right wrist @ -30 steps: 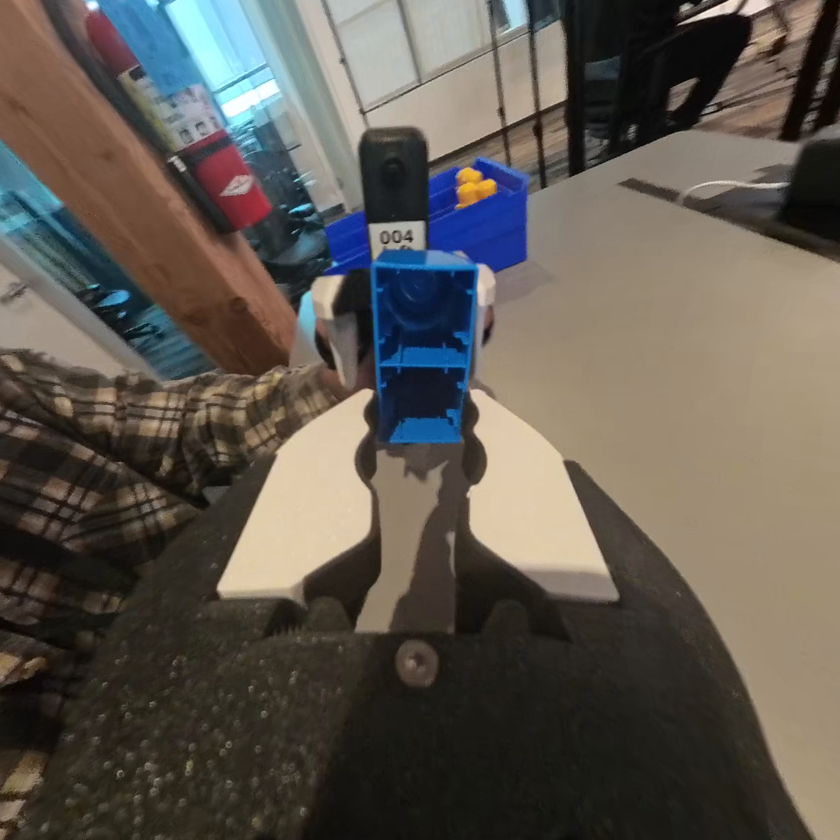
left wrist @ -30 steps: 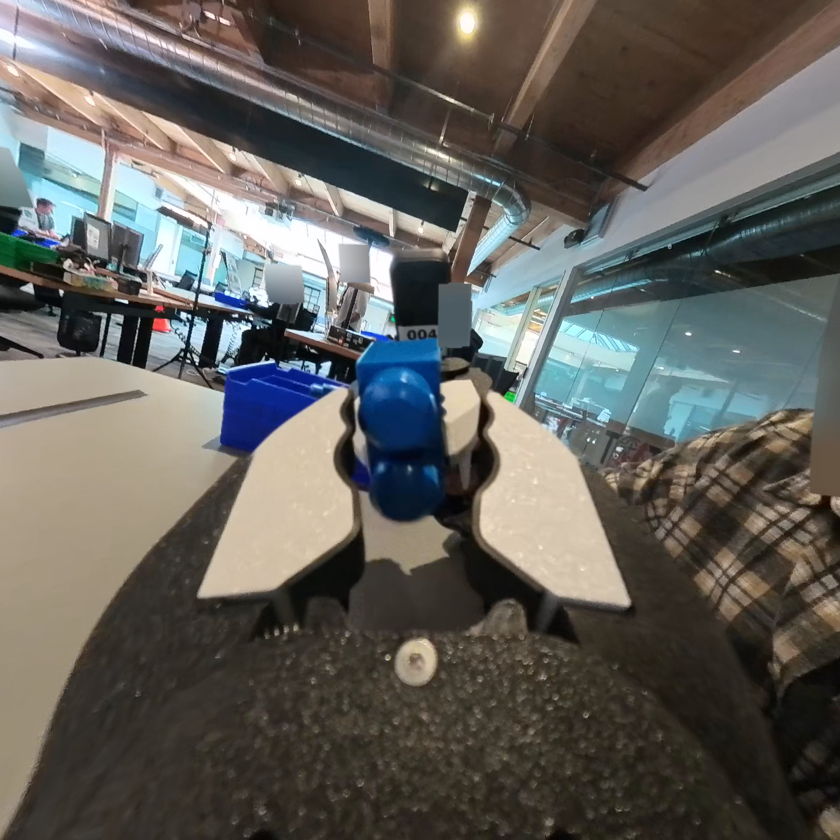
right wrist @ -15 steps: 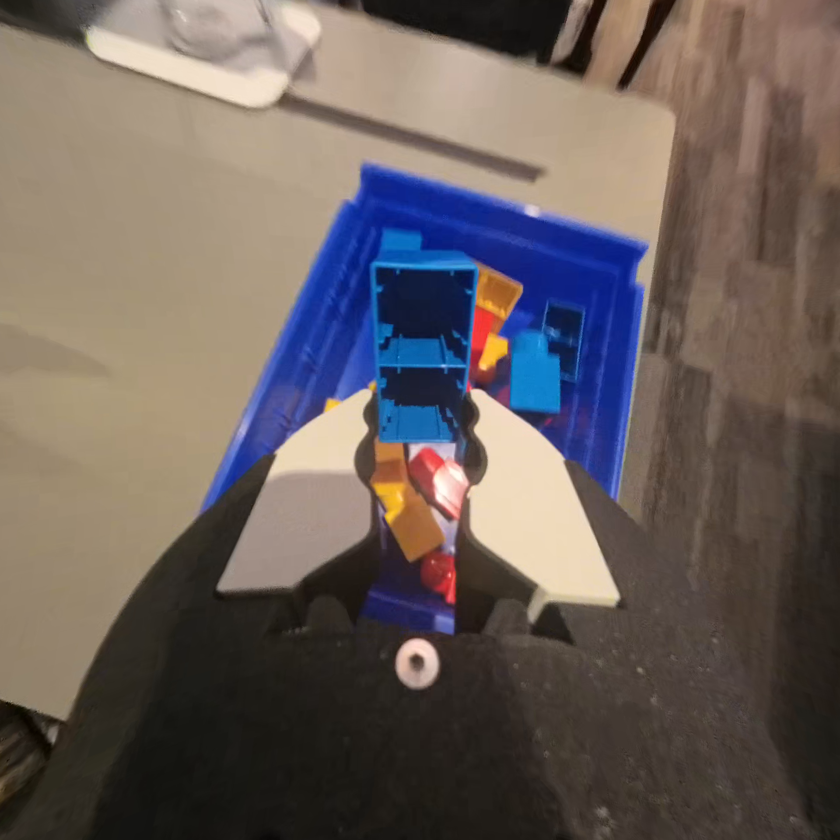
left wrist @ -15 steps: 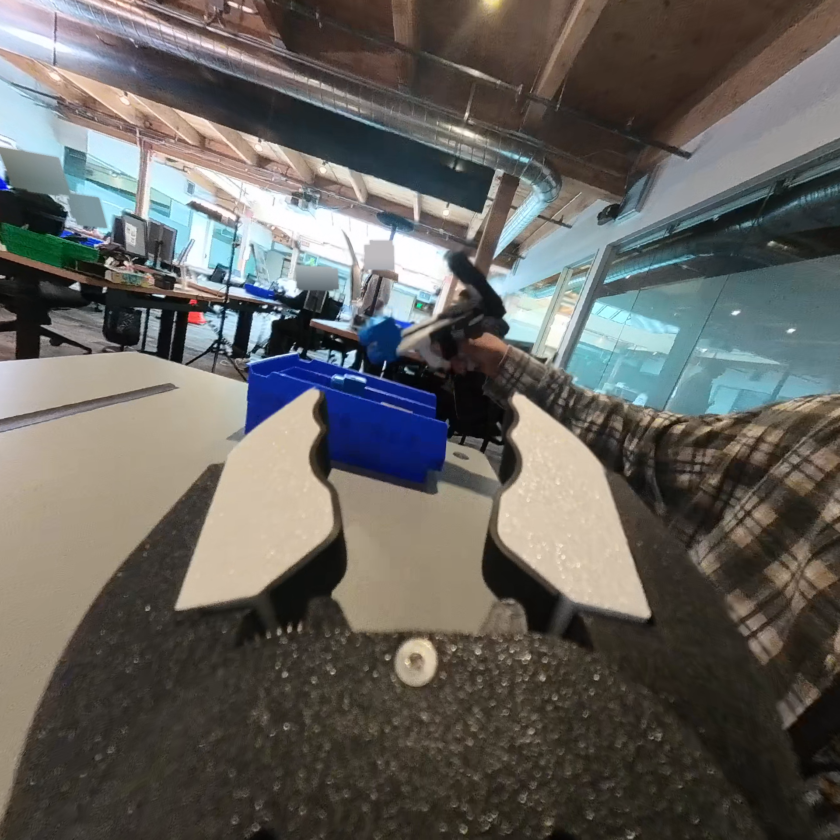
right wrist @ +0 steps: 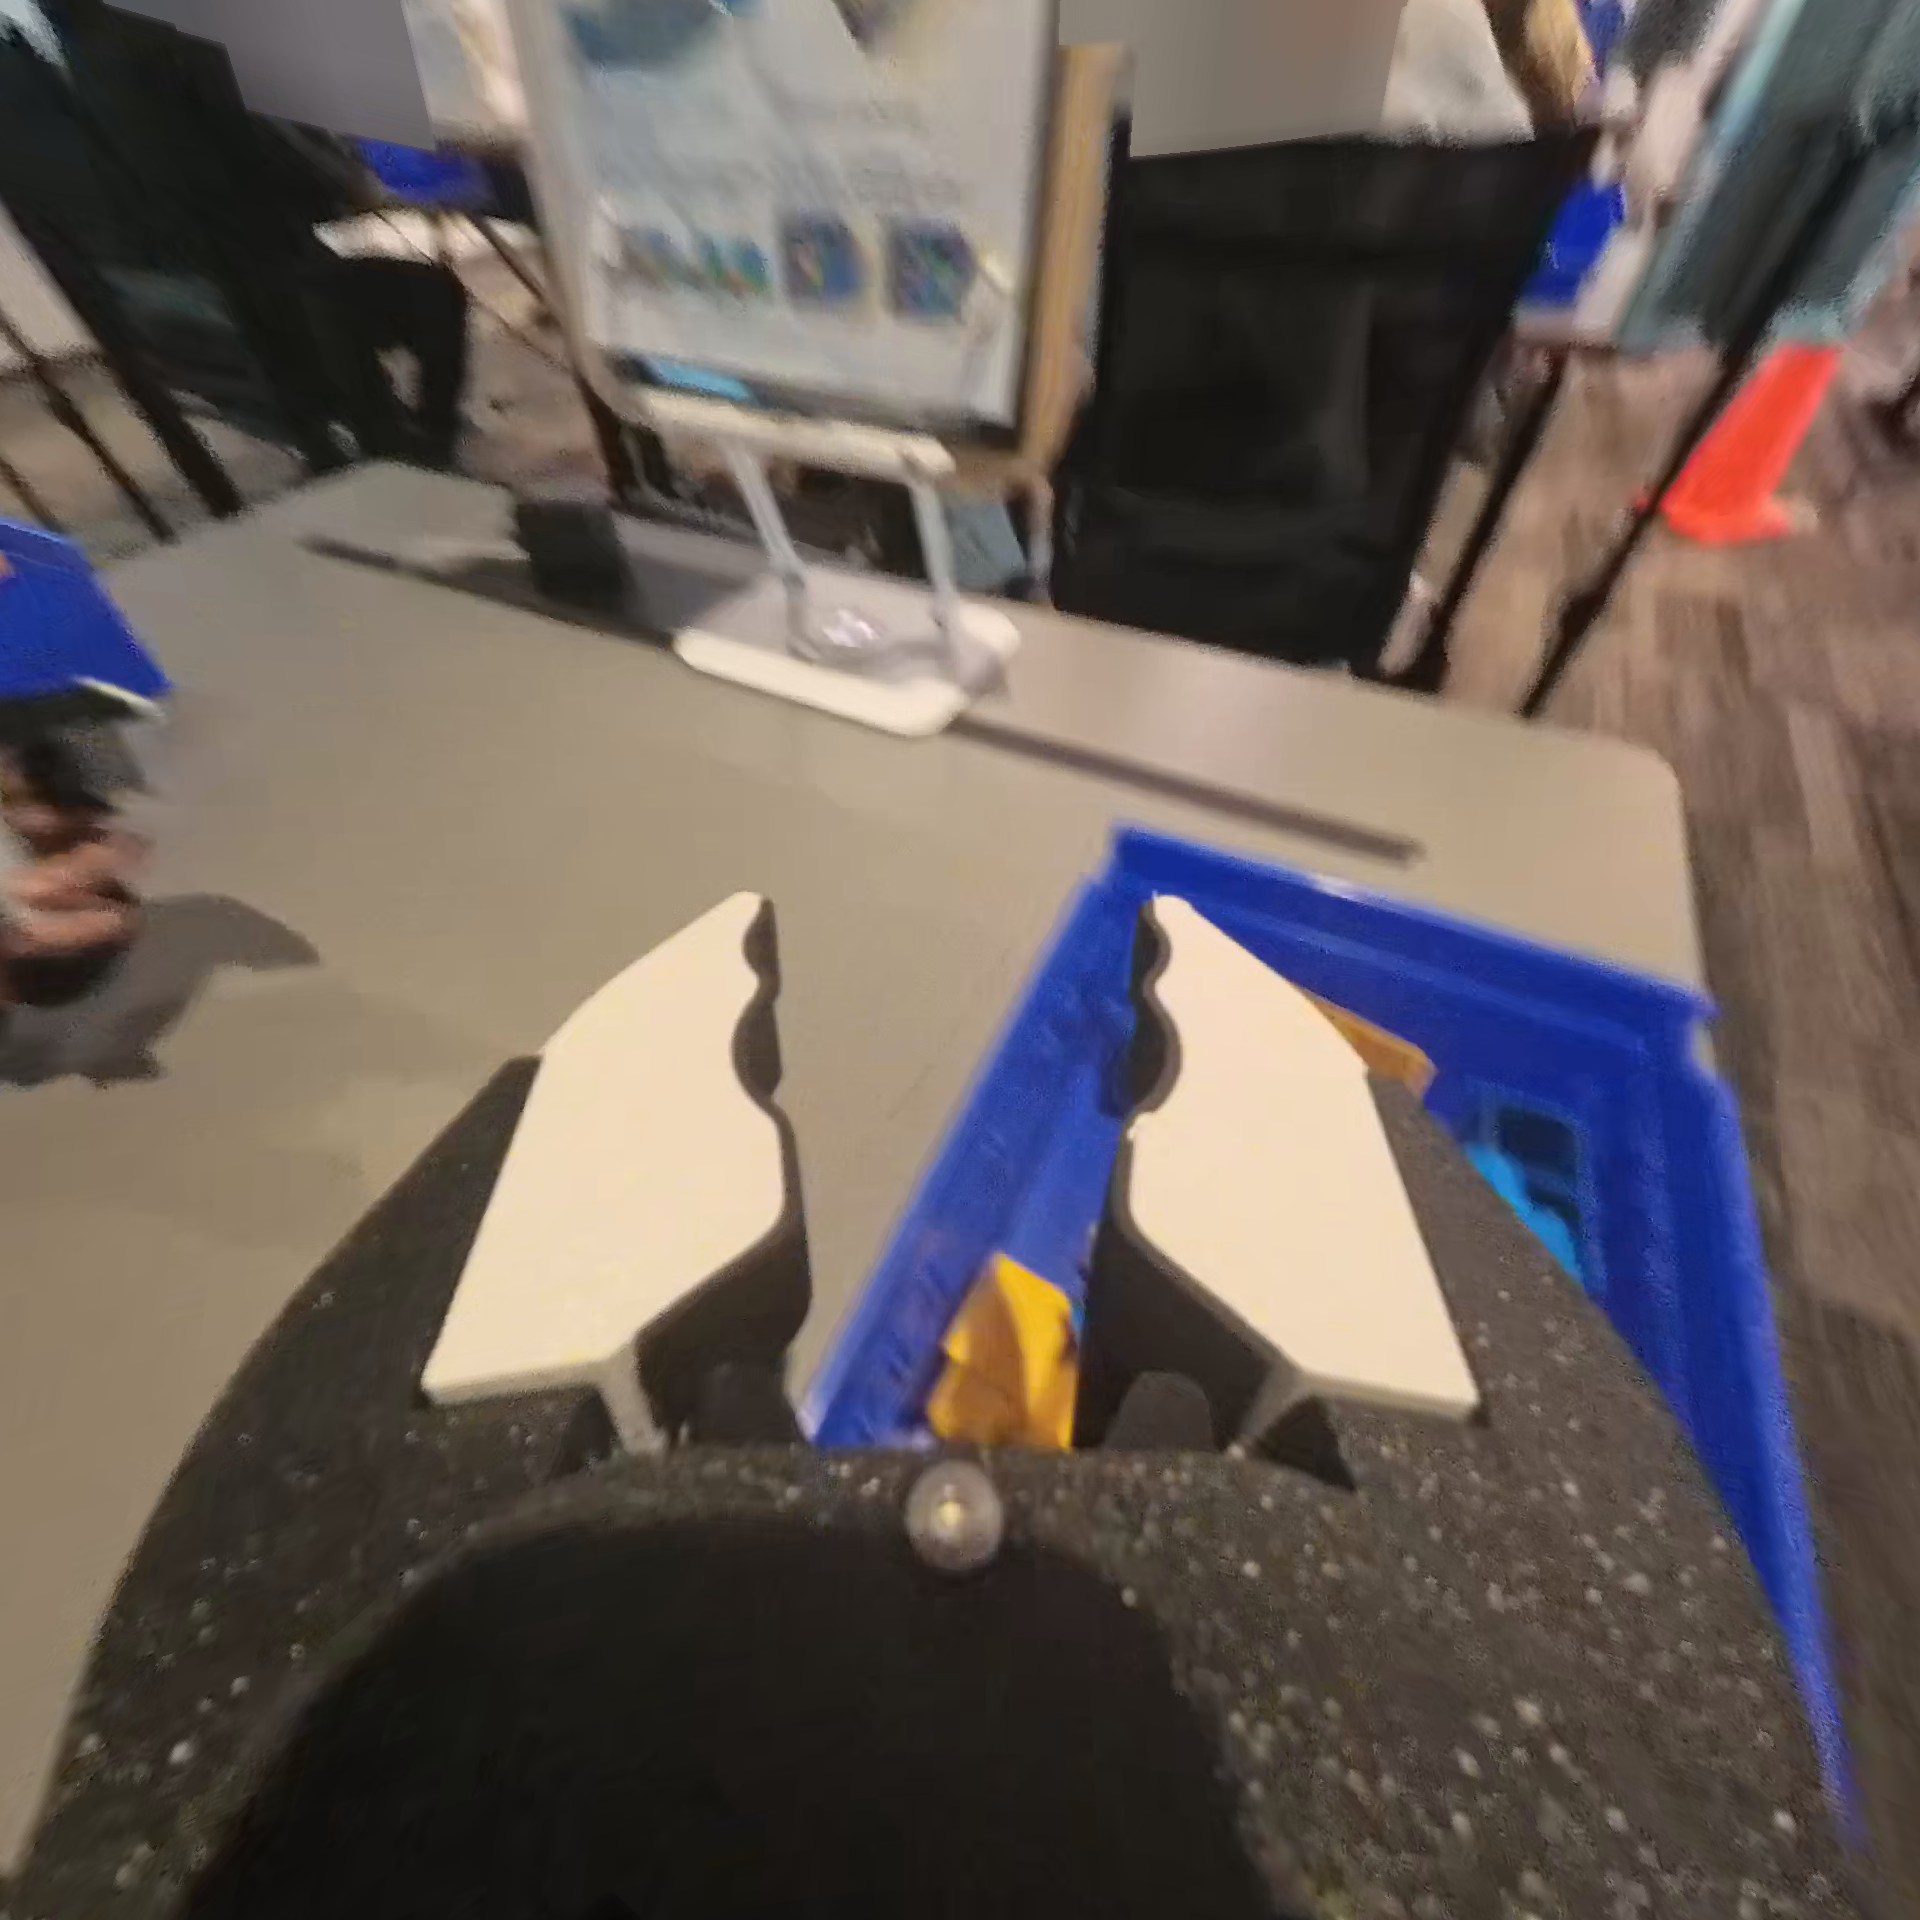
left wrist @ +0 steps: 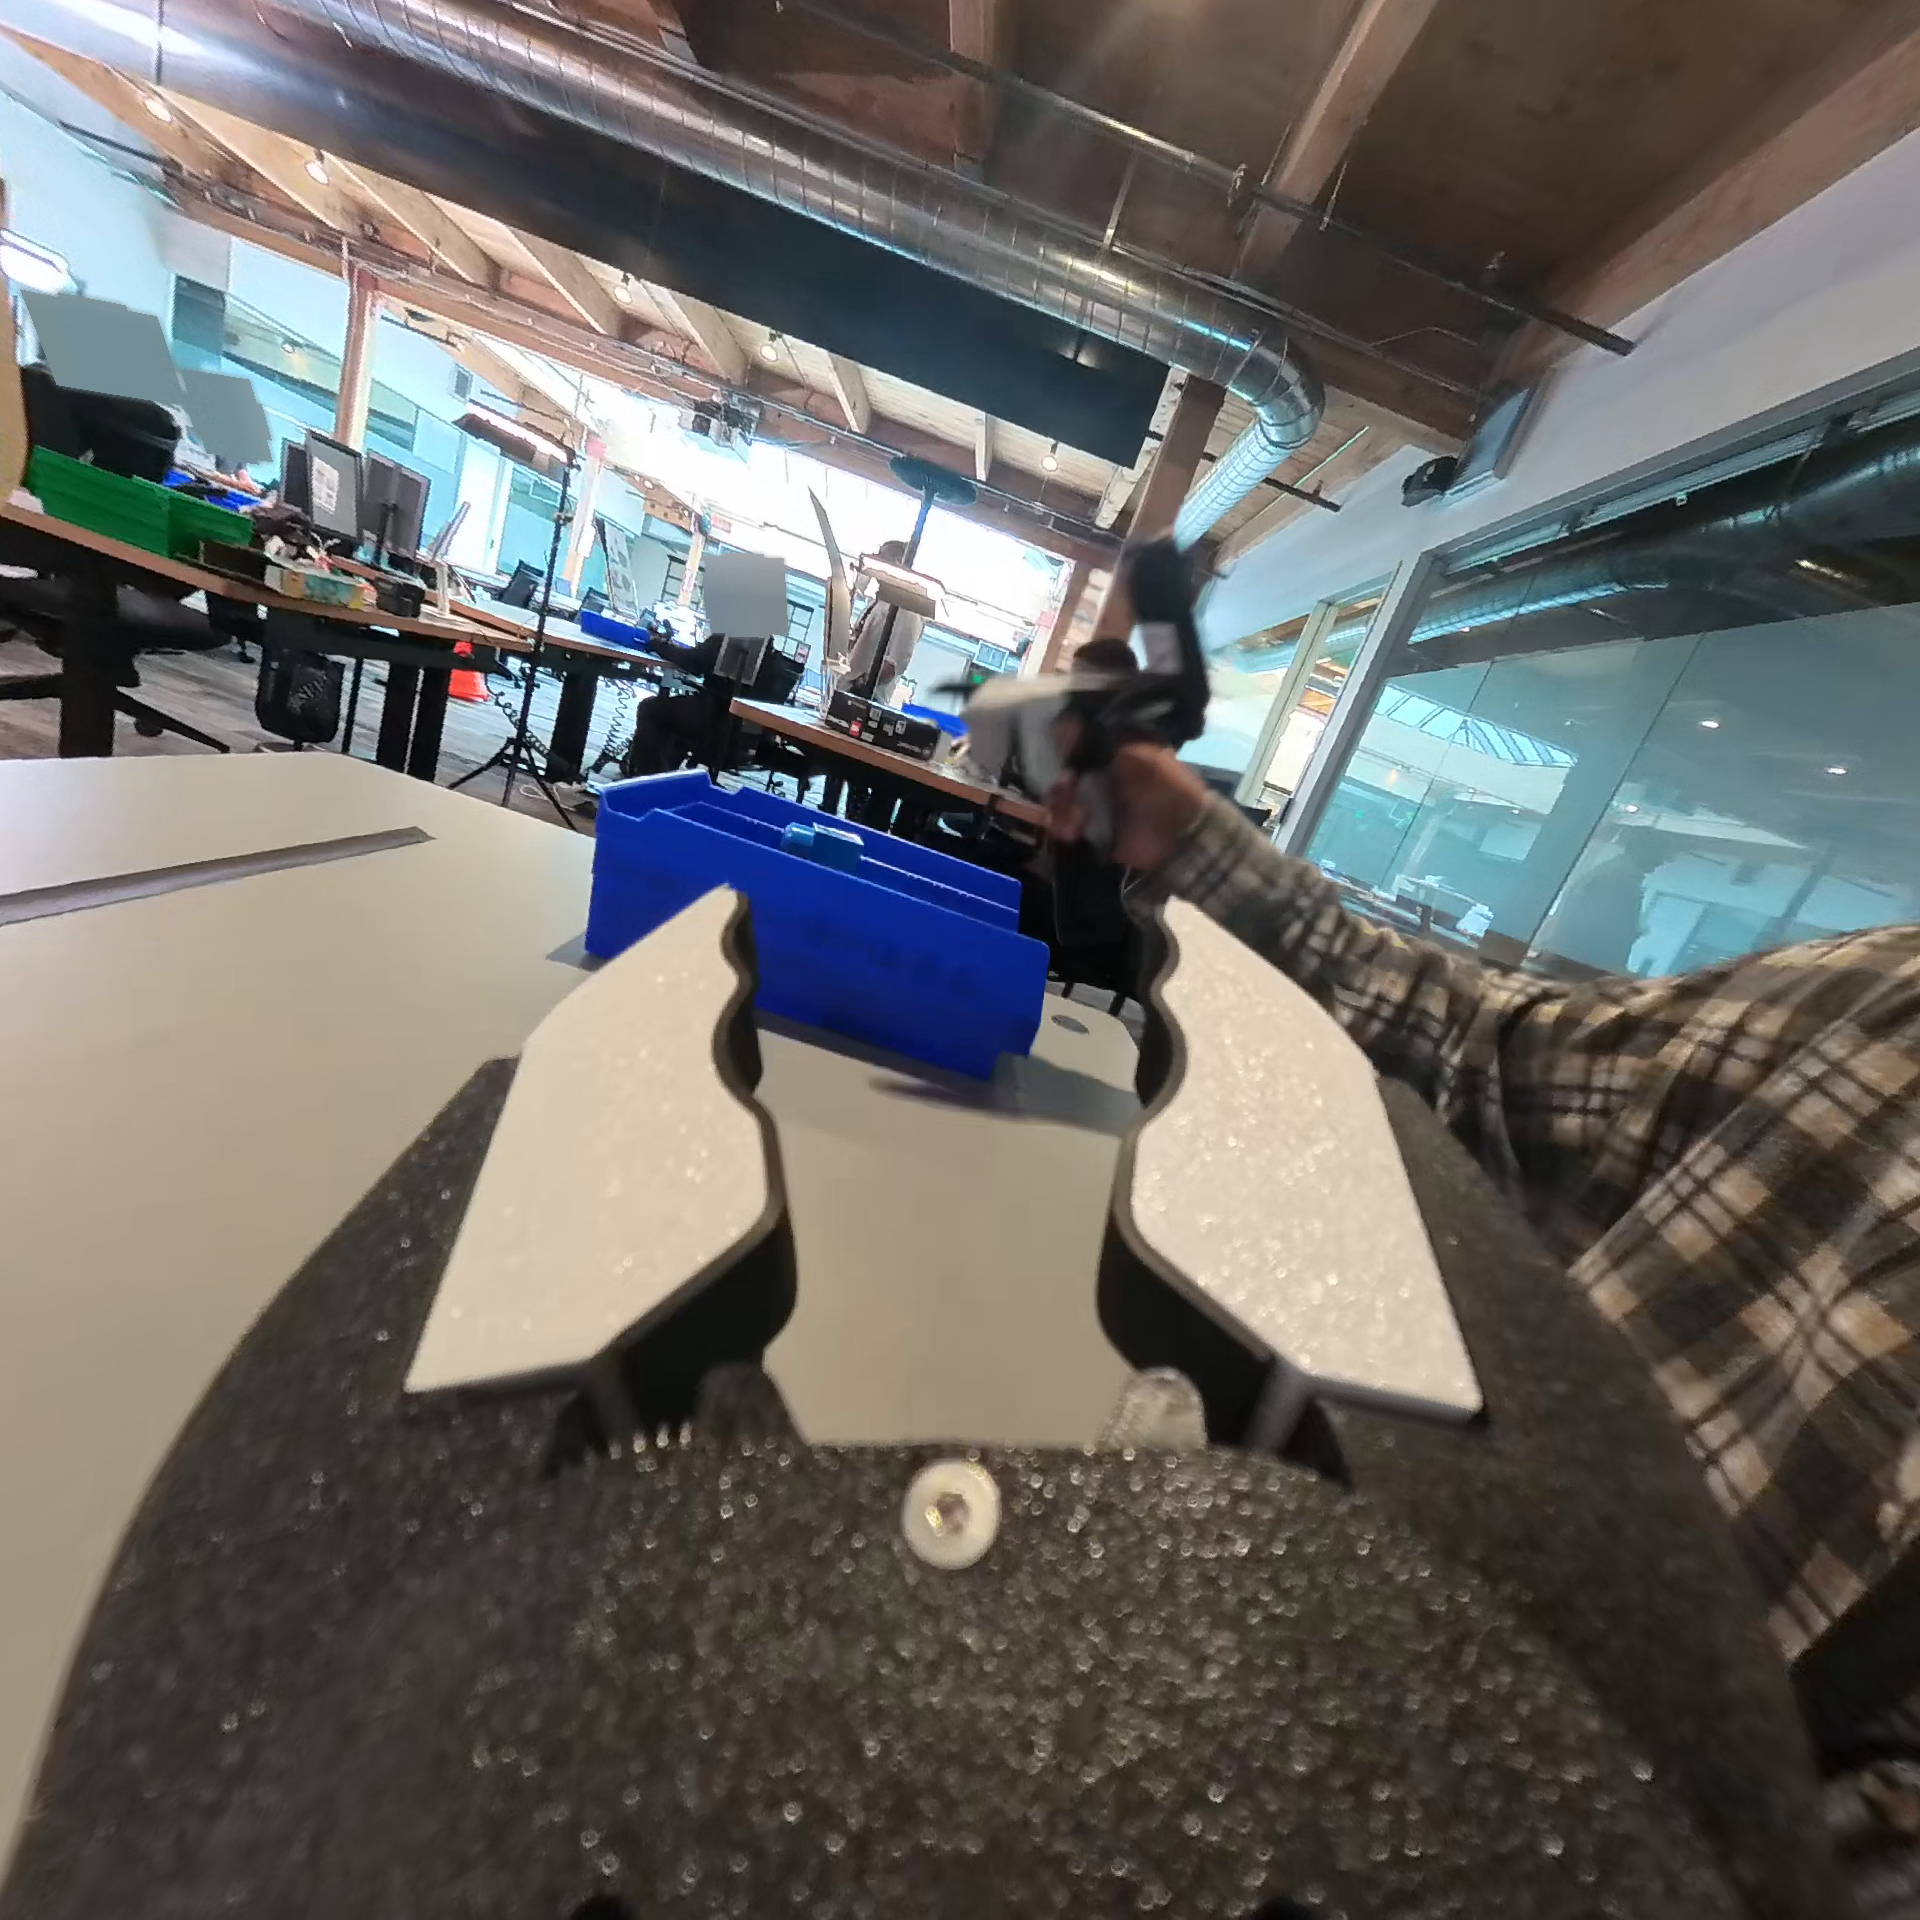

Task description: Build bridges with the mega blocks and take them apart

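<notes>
My left gripper (left wrist: 951, 930) is open and empty, low over the grey table (left wrist: 208, 1039), pointing at a blue bin (left wrist: 883, 956). The top of a blue block (left wrist: 821, 840) shows above the bin's rim. My right gripper (right wrist: 956, 925) is open and empty above the bin's left wall (right wrist: 997, 1143). In the bin lie a yellow block (right wrist: 1003, 1351), a blue block (right wrist: 1538, 1164) and an orange one (right wrist: 1371, 1049); the rest is hidden by my fingers. The left wrist view shows the right gripper (left wrist: 1039, 707) blurred, raised behind the bin.
A plaid sleeve (left wrist: 1558, 1091) reaches across the right side. A white stand base (right wrist: 862, 644) and a small black box (right wrist: 566, 540) sit at the table's far side. The bin is near the table's right edge (right wrist: 1673, 831). The left gripper (right wrist: 52, 831) shows blurred at far left. My right fingertips sit around 35 centimetres from my left ones.
Both grippers held one blue block a second ago. The left let go first, then the right carried it over the bin and opened; the block is out of both grippers now.
</notes>
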The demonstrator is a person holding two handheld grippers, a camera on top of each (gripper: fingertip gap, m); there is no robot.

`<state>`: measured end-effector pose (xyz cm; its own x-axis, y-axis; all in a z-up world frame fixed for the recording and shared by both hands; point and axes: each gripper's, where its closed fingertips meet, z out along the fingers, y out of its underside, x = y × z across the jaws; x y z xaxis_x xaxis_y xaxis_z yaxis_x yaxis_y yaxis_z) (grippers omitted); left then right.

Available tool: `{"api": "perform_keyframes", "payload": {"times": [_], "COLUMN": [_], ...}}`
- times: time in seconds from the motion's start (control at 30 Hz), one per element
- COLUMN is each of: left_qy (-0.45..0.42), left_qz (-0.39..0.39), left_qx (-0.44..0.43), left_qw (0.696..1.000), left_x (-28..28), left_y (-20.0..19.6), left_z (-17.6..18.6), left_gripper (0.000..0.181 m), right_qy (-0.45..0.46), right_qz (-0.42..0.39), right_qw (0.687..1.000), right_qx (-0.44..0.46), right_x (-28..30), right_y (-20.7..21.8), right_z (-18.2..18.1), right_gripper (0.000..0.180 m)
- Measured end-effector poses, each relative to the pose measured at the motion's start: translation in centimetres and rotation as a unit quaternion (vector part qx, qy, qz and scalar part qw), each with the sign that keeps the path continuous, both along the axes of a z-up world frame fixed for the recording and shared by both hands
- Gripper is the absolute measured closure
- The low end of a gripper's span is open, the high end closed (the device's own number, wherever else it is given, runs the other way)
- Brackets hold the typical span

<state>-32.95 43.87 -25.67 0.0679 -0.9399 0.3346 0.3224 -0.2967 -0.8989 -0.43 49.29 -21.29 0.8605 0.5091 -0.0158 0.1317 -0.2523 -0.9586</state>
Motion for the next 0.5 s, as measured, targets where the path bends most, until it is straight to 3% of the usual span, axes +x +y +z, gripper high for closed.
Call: {"api": "perform_keyframes", "payload": {"times": [0.17,0.3,0.5], "left_qy": [0.011,0.011,0.019], "left_qz": [0.0,-0.001,-0.004], "left_qx": [-0.002,-0.006,-0.003], "left_qw": [1.0,1.0,1.0], "left_x": [0.3,0.2,0.5], "left_y": [0.1,0.2,0.1], "left_z": [-0.5,-0.7,-0.9], "left_gripper": [0.11,0.111,0.111], "right_qy": [0.022,0.029,0.056], "right_qz": [0.085,0.141,0.179], "right_qw": [0.993,0.986,0.98], "right_qx": [0.082,0.083,0.061], "right_x": [-9.7,-15.7,-19.9], "right_y": [-1.8,-2.0,-0.2], "right_z": [1.7,-1.1,-6.9], "right_gripper": [0.109,0.107,0.108]}}
